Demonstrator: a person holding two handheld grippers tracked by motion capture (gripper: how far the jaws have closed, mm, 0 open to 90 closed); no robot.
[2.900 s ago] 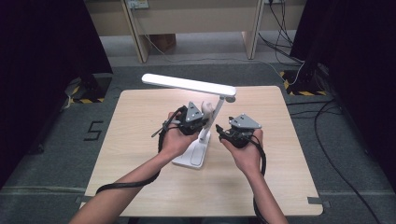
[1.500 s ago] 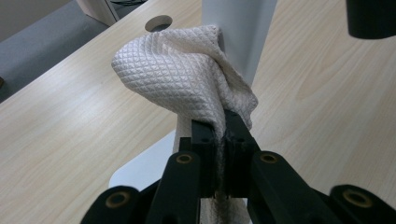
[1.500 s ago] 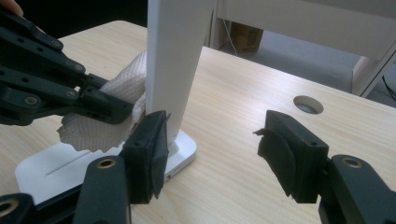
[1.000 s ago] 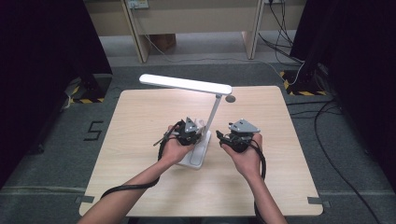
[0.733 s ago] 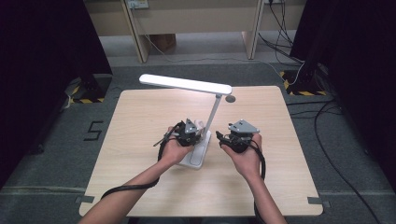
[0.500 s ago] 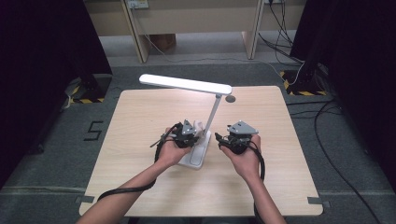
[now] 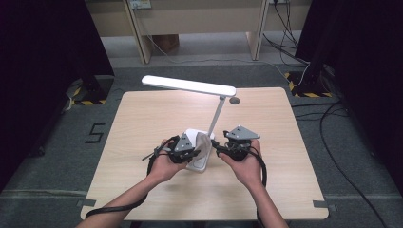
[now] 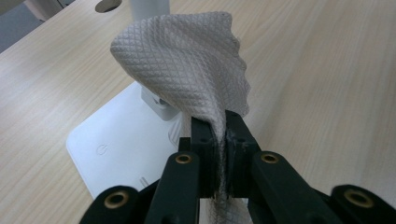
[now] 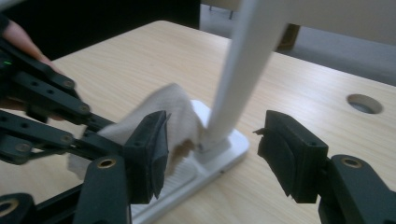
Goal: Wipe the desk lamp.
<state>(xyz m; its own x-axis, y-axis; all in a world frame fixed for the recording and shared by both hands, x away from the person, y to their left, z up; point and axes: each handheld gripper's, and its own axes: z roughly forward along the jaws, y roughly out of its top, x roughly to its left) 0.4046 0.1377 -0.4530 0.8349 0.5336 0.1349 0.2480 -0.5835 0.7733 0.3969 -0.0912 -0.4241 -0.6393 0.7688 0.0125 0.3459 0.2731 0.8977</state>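
A white desk lamp stands mid-table, its long head (image 7: 190, 86) on a slanted stem (image 7: 217, 116) above a flat base (image 7: 198, 165). My left gripper (image 7: 194, 151) is shut on a beige waffle cloth (image 7: 203, 145) that lies over the base. In the left gripper view the cloth (image 8: 187, 70) rises from between the pressed jaws of the left gripper (image 8: 219, 133), over the base (image 8: 116, 149). My right gripper (image 7: 219, 149) is open just right of the base. In the right gripper view the right gripper (image 9: 212, 140) has its jaws either side of the stem's foot (image 9: 236, 79), not touching it.
The wooden table (image 7: 142, 123) has a round cable hole (image 7: 234, 100) behind the lamp. Cables trail from both grippers toward the near edge. Grey floor with loose cables and dark curtains surrounds the table.
My left gripper has come down the lamp's stem and drawn back toward the near edge, dragging the cloth over the base. The right gripper has stayed beside the stem.
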